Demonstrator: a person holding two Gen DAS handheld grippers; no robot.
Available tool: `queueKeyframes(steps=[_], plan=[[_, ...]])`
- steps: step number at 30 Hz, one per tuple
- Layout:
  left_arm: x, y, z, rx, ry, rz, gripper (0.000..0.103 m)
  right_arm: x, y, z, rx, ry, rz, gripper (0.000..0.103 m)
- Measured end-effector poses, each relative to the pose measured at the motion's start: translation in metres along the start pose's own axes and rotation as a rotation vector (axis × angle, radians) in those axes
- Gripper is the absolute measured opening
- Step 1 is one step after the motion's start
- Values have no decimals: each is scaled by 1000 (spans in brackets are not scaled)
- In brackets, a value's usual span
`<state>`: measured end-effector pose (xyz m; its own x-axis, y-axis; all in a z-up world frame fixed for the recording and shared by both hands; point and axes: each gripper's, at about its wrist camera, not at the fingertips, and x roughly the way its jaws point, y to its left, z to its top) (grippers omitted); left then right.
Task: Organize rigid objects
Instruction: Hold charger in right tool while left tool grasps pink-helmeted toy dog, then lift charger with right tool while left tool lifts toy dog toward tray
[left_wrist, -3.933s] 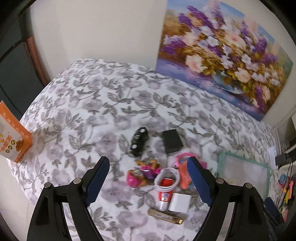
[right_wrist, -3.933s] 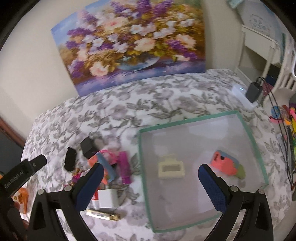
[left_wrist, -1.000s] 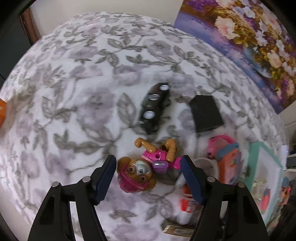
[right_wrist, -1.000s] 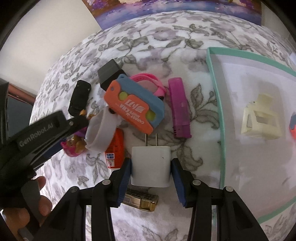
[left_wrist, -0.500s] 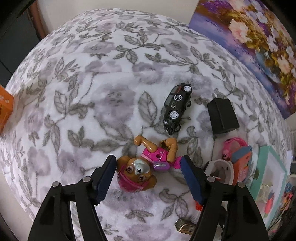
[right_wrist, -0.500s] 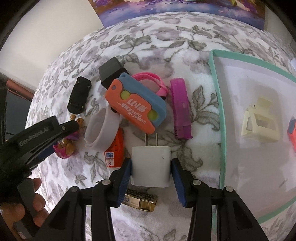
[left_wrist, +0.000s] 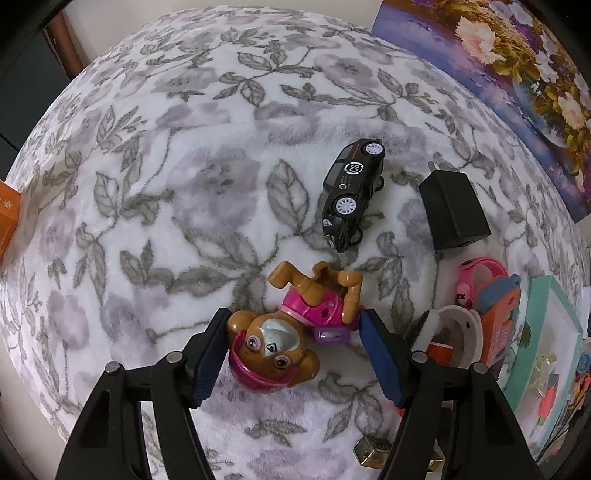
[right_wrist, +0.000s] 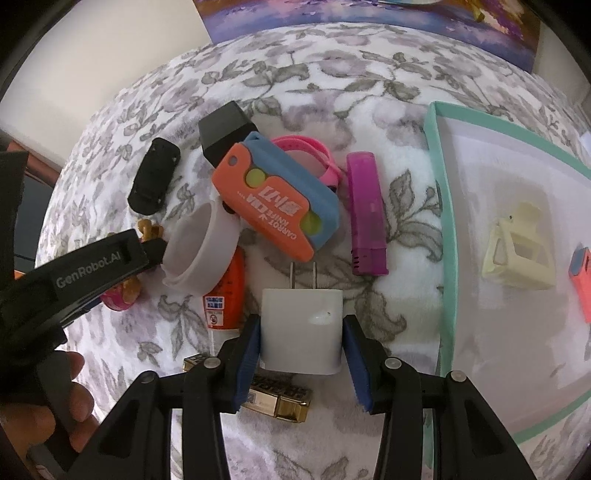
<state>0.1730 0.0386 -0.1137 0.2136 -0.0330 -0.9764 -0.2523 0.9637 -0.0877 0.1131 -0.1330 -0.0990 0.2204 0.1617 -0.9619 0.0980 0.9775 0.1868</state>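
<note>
Right gripper (right_wrist: 301, 354) clamps the white charger (right_wrist: 301, 326), which is just beside the teal tray (right_wrist: 441, 206) on the floral bed (left_wrist: 184, 184). Left gripper (left_wrist: 293, 354) is closing around the pup toy (left_wrist: 291, 332); left pad touches the head, right pad sits just clear. Risk: the rounded head squirts out sideways, or the charger's smooth sides slip in the grip and it drops short of the tray.

Home bedroom: floral blanket (left_wrist: 184, 192), flower painting (left_wrist: 517, 62).
</note>
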Motion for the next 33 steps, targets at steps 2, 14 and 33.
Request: queueKeyframes(steps=[2, 14, 33], plan=[[1, 0, -1, 2, -1, 1, 71, 2, 4, 0, -16, -2, -15, 49], [1, -1, -2, 11, 4, 15, 71, 14, 32, -4, -95, -9, -91, 53], [-12, -2, -3, 22, -16, 9, 64, 17, 47, -15, -138, -28, -124, 46]])
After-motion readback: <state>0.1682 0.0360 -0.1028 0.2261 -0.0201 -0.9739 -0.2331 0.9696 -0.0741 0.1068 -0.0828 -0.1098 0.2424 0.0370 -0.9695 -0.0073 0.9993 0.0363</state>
